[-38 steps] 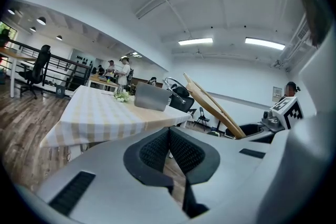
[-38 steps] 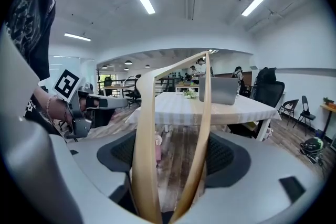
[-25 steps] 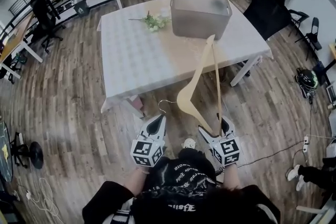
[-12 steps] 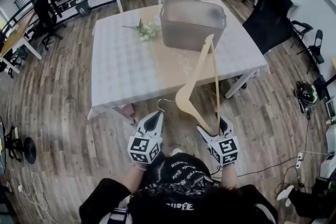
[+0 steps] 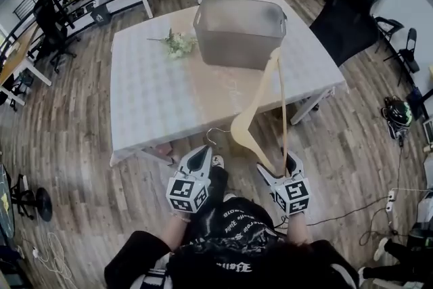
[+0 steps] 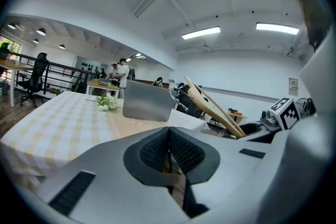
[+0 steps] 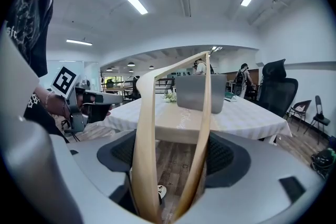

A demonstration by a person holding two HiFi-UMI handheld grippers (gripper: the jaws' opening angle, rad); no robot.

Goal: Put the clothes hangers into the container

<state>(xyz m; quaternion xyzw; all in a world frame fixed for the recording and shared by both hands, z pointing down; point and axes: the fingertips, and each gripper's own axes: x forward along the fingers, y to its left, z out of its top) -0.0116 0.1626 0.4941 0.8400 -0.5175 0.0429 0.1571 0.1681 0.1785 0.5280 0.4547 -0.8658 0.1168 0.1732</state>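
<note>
Wood rules the head view: a wooden hanger (image 5: 252,120) stands up out of the right gripper (image 5: 279,169), 1 shoulder end pinched low in the jaws, the far end tilted up over the near edge of the table (image 5: 155,95). Its metal hook (image 5: 215,135) curls out to the left, just above the left gripper (image 5: 202,154), which carries nothing. On the far side of the table's pale checked cloth sits the grey container (image 5: 240,25), with a small bunch of flowers (image 5: 177,44) just to its left. The hanger is well short of the container, out in the air in front of the person.

Over to the left gripper view: the left gripper (image 6: 169,147) has its jaws pressed together, the 2 dark pads meeting with nothing between them. Beyond them, the container (image 6: 147,103) on the table, the flowers (image 6: 107,103) beside it, and the hanger (image 6: 210,105) slanting up at the right.

Now the right gripper view: the right gripper (image 7: 173,157) has its jaws wide apart and clamped on the hanger (image 7: 144,139), whose 2 wooden limbs rise between the pads and join at the top. Behind, the container (image 7: 199,93) waits on the table (image 7: 241,117).
</note>
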